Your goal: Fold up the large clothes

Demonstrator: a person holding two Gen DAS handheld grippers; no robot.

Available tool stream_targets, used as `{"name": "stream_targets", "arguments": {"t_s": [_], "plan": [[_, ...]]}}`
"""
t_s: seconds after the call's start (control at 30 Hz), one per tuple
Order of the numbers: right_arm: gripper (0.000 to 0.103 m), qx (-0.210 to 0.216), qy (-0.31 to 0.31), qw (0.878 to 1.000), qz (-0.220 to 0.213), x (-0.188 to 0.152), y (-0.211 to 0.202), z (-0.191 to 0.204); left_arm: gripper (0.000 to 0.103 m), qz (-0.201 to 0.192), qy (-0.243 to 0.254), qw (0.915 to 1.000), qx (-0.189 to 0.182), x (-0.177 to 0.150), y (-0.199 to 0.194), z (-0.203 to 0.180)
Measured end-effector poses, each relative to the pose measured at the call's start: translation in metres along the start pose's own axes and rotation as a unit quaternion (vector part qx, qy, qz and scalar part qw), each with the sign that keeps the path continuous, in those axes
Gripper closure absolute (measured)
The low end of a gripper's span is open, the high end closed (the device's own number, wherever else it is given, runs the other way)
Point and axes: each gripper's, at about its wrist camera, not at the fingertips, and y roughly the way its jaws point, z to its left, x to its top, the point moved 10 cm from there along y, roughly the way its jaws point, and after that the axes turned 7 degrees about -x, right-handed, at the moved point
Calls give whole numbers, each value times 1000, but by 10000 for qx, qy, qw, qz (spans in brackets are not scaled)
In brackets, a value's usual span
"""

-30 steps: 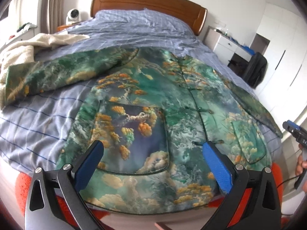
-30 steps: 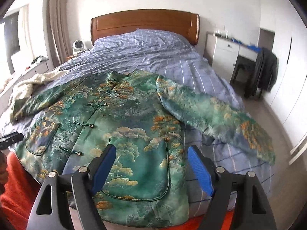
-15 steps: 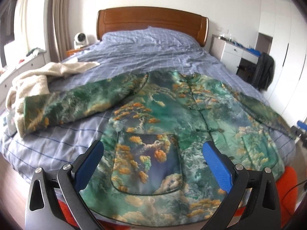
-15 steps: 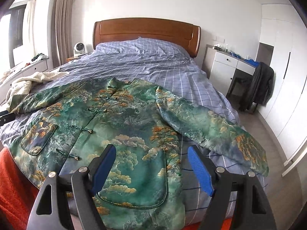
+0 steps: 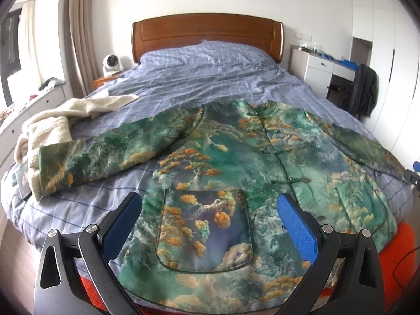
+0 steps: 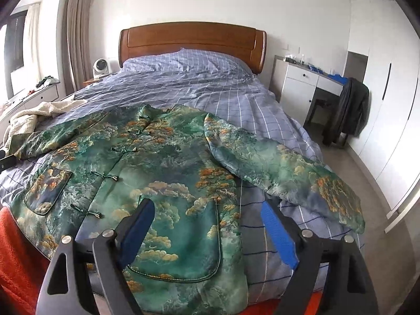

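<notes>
Hovering over the foot of the bed [image 5: 210, 73], both grippers empty. Left gripper [image 5: 210, 223] with jaws spread wide, nothing between them, poised above the jacket [image 5: 236, 162] near its hem pocket [image 5: 204, 228]. Right gripper [image 6: 207, 231] with jaws spread and opening a touch further, nothing pinched, above the other pocket [image 6: 178, 236] at the jacket's right edge.

Jacket lying flat, front up, buttoned, collar toward the headboard [image 5: 207, 31]. One sleeve [image 5: 105, 155] stretched out to the left, cuff resting against a cream blanket [image 5: 52, 120]. Other sleeve [image 6: 283, 170] angled off toward the bed's right side, cuff near the edge.

Changed since a second ago: left view now higher and levelled out, more of the headboard and wall in frame, whole jacket taken in at once. Right view lifted a little too, jaws wider. Jacket itself unmoved, no crease made.

Reads as lining up for a first grab, probably a sleeve. No fold begun; whole task ahead. Glossy fabric, likely slippery, so a firm pinch needed.
</notes>
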Motion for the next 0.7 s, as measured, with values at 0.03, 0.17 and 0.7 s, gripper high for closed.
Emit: {"name": "stream_targets", "arguments": {"t_s": [0.03,0.17,0.7], "plan": [[18,6,1,10000,-21,1,0,0,1,7,2,10000,14,0,1,0],[18,1,35,10000,-46,3,-1,-1,1,40,-15,10000,77,-2,3,2],[18,-131,176,9996,162,-13,4,-10,1,-11,155,9995,262,2,2,2]]}}
